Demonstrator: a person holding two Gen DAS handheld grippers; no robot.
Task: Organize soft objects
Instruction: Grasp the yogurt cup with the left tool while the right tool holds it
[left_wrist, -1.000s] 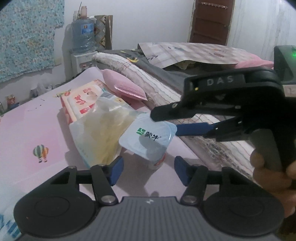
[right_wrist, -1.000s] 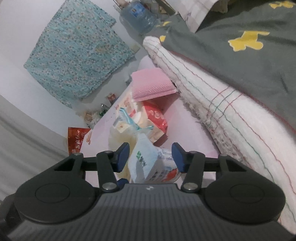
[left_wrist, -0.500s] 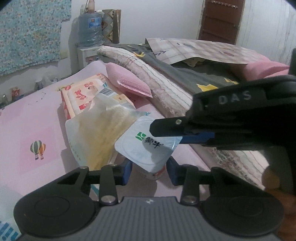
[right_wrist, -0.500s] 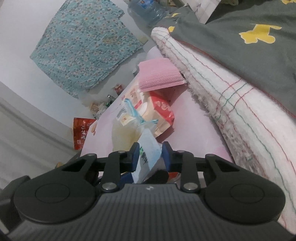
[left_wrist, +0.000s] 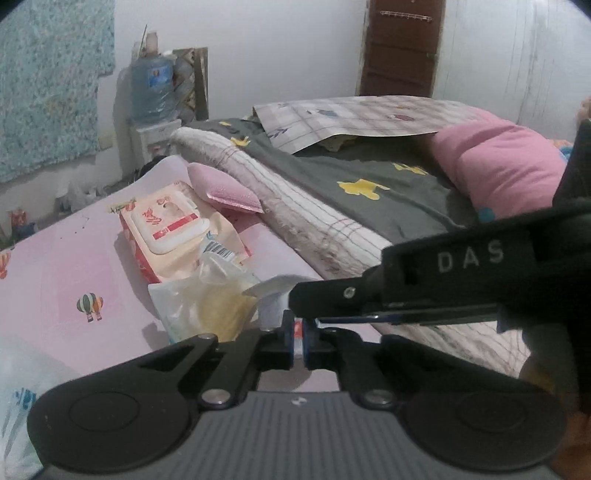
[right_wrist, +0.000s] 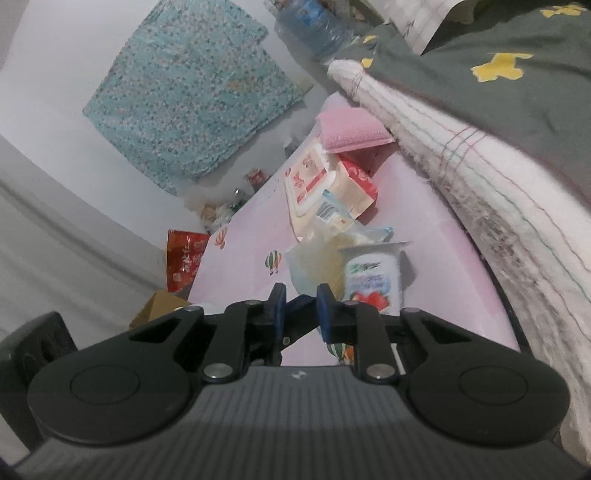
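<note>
Yogurt cup (right_wrist: 373, 280): upright on pink bed sheet (right_wrist: 436, 236), white tub w/ green logo and strawberry print, foil lid edge sticking out. In left wrist view only its lid corner and a red-white strip show.
Left hand-held gripper (left_wrist: 300, 338): my blue pads nearly together, pinching cup's lower part (left_wrist: 298, 336); clamped on it.
Right hand-held gripper (right_wrist: 298, 308): my pads close but w/ a gap, nothing between them; sits just left of cup in right wrist view. In left view it crosses frame from right, "DAS" on its body, tip just above my left pads.
Clear bag (left_wrist: 207, 306): crinkled plastic w/ yellowish contents, lying on sheet touching cup's far-left side.
Wipes pack (left_wrist: 170, 229): peach-red soft pack w/ white flip lid, flat on sheet behind bag, touching it.
Pink pad (left_wrist: 221, 188): small pink cushion-like piece, behind wipes pack, against blanket edge.
Blanket (left_wrist: 303, 218): white fuzzy w/ coloured stripes, runs along sheet's right side; grey cover w/ yellow shapes (left_wrist: 362, 188) on top.
Pink pillow (left_wrist: 498, 170): far right on bed.
Water jug (left_wrist: 151, 92): blue, on white dispenser by back wall.
Teal cloth (right_wrist: 192, 92): hangs on wall.
</note>
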